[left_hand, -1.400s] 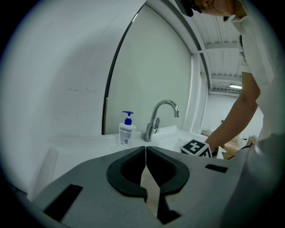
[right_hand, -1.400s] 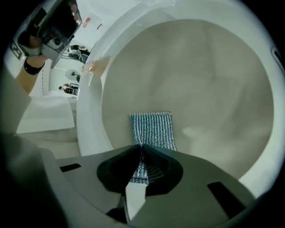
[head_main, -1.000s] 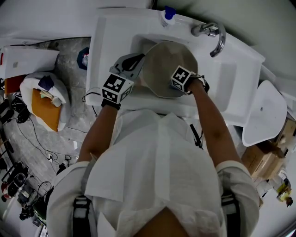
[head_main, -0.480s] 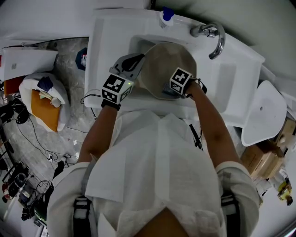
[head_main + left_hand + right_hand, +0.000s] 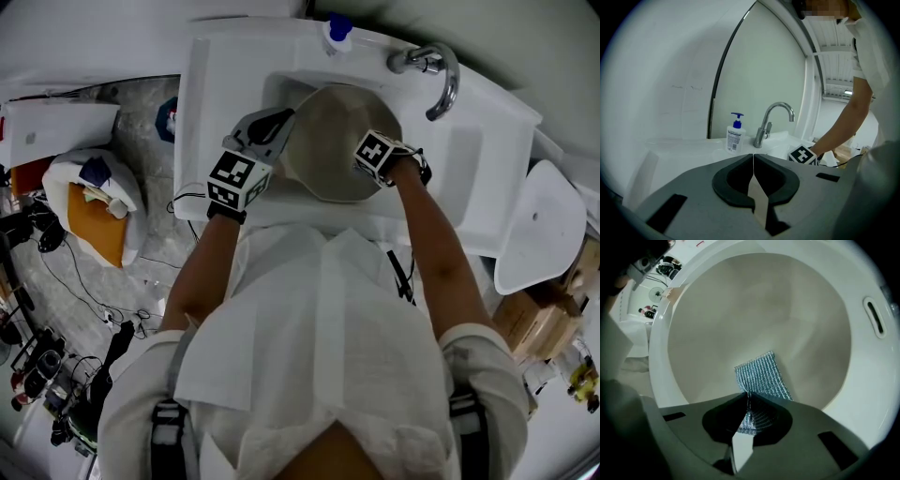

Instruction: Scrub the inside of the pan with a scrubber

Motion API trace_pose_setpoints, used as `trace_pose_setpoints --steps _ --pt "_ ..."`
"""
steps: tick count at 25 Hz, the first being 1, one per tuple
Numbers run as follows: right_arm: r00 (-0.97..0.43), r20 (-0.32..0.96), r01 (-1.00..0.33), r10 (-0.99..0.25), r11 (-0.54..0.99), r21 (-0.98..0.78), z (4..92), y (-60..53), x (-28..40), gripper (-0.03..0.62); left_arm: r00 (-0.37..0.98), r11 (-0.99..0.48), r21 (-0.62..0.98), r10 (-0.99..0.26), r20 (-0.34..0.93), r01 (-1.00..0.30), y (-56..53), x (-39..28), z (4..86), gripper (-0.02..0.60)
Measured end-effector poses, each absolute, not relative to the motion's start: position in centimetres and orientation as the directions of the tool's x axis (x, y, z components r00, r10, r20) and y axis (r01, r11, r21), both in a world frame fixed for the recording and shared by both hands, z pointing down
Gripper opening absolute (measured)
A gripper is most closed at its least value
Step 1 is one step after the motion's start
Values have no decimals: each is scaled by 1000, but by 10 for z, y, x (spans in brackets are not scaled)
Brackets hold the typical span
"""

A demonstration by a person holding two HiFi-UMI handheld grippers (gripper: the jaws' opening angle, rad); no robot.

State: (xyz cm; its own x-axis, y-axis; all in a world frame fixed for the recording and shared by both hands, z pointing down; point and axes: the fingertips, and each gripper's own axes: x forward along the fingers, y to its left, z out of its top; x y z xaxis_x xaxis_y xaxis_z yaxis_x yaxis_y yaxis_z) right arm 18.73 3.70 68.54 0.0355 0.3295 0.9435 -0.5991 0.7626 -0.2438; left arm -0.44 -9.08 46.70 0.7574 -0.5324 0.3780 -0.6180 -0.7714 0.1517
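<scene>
White sink cradles the pan, on whose inner wall my right gripper pinches a soft, light mesh scrubber by its near edge, likely to flex under pressure, while my left gripper, jaws closed together on nothing visible, waits beside the pan's rim.

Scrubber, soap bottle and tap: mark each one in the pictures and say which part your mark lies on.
scrubber [image 5: 762, 377], right gripper view, middle of its ribbed mesh
soap bottle [image 5: 734, 139], left gripper view, its labelled body
tap [image 5: 761, 135], left gripper view, lower part of its upright stem
</scene>
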Motion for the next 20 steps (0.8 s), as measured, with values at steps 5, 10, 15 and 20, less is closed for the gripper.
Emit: trace_pose_setpoints --steps 5,10,15,20 --pt "17 984 -709 177 696 -113 688 7 190 26 757 -774 147 -528 386 -615 -91 -8 468 18" --pt "-2 997 -802 72 596 -45 696 -14 184 23 757 -781 144 -513 404 -607 -90 -13 470 18" --pt "-58 997 -873 -42 487 -30 705 -42 171 21 761 -794 137 -496 417 -593 -90 -14 472 18" --pt "-202 973 -907 -108 396 -145 710 -61 140 21 762 -799 135 -488 425 -587 -90 -18 472 18"
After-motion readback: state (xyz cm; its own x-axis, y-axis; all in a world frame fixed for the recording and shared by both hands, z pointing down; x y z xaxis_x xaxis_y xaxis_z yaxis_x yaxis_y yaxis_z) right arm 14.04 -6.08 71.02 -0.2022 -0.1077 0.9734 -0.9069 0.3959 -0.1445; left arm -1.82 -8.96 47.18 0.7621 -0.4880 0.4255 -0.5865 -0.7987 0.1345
